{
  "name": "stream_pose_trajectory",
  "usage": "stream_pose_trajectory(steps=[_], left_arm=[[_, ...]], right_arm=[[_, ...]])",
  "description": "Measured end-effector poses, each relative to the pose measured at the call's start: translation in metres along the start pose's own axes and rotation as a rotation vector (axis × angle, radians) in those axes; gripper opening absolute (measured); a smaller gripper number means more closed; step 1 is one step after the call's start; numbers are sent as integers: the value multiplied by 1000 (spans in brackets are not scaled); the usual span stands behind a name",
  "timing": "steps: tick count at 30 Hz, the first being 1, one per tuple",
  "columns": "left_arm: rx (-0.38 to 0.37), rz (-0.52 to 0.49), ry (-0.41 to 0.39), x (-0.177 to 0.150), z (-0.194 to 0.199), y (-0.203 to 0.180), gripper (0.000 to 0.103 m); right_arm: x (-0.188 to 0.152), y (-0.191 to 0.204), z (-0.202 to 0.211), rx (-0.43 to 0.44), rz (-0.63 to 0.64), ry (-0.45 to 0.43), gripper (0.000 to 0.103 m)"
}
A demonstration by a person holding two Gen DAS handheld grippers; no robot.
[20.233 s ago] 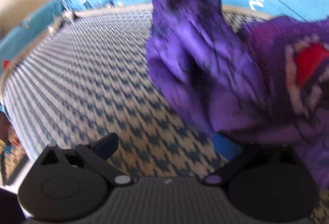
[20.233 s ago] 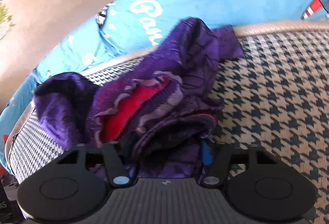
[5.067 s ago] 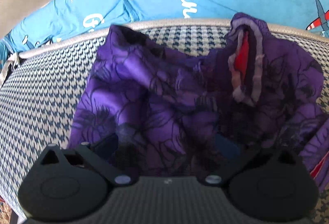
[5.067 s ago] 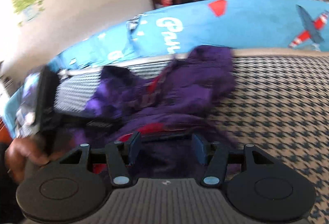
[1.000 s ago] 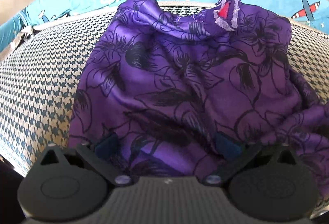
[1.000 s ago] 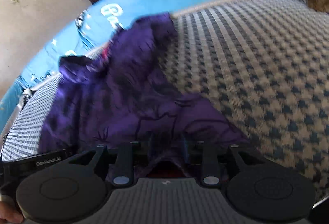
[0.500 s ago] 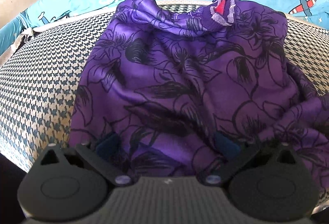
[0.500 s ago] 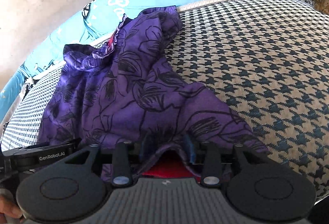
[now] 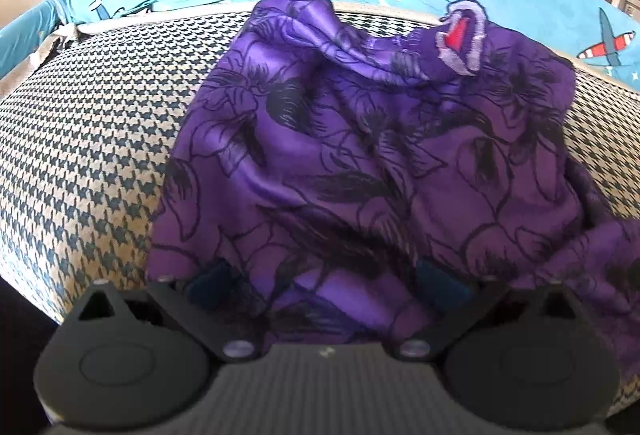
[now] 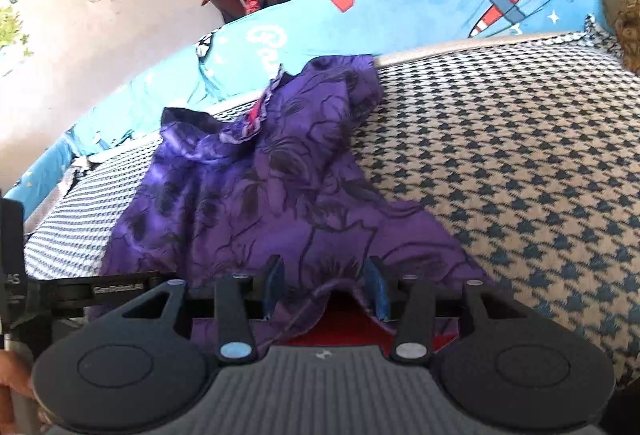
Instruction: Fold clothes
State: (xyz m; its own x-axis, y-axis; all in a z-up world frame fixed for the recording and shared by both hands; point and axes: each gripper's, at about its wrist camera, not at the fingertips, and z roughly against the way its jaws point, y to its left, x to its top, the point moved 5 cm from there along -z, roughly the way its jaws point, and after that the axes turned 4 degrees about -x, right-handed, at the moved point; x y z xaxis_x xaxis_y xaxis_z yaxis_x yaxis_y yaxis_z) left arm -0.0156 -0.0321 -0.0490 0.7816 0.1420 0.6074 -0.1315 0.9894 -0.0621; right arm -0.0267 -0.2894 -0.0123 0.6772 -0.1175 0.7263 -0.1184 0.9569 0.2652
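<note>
A purple garment with black flower outlines (image 9: 360, 155) lies spread on the houndstooth cushion (image 9: 100, 155), its red-lined frilled neck (image 9: 460, 35) at the far edge. My left gripper (image 9: 324, 283) is open over the near hem, blue pads on either side of the cloth. In the right wrist view the garment (image 10: 260, 187) runs away to the left. My right gripper (image 10: 326, 285) stands part open around the near hem, where the red lining (image 10: 344, 327) shows between the fingers. The left gripper's body (image 10: 116, 289) shows at the left.
A blue cartoon-print cover (image 10: 400, 19) hangs over the sofa back behind the cushion (image 10: 520, 175). A brown fuzzy object (image 10: 624, 7) sits at the far right. Chairs and a table stand beyond, by the wall.
Both grippers have drawn back toward the near edge, and the garment is stretched flatter along the cushion. My right gripper's fingers stand wider apart than a second ago.
</note>
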Motion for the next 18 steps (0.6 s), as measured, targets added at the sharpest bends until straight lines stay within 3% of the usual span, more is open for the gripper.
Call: stream_pose_trajectory(steps=[6, 10, 14, 18], left_arm=[[28, 23, 1, 14, -7, 5, 103], [44, 31, -3, 31, -17, 7, 103], [57, 24, -9, 49, -29, 4, 103], [56, 6, -20, 68, -41, 0, 103]], right_arm=[[27, 16, -7, 69, 47, -52, 46], [47, 26, -19, 107, 97, -55, 54], [69, 33, -34, 136, 141, -78, 54], [90, 30, -54, 67, 160, -100, 56]])
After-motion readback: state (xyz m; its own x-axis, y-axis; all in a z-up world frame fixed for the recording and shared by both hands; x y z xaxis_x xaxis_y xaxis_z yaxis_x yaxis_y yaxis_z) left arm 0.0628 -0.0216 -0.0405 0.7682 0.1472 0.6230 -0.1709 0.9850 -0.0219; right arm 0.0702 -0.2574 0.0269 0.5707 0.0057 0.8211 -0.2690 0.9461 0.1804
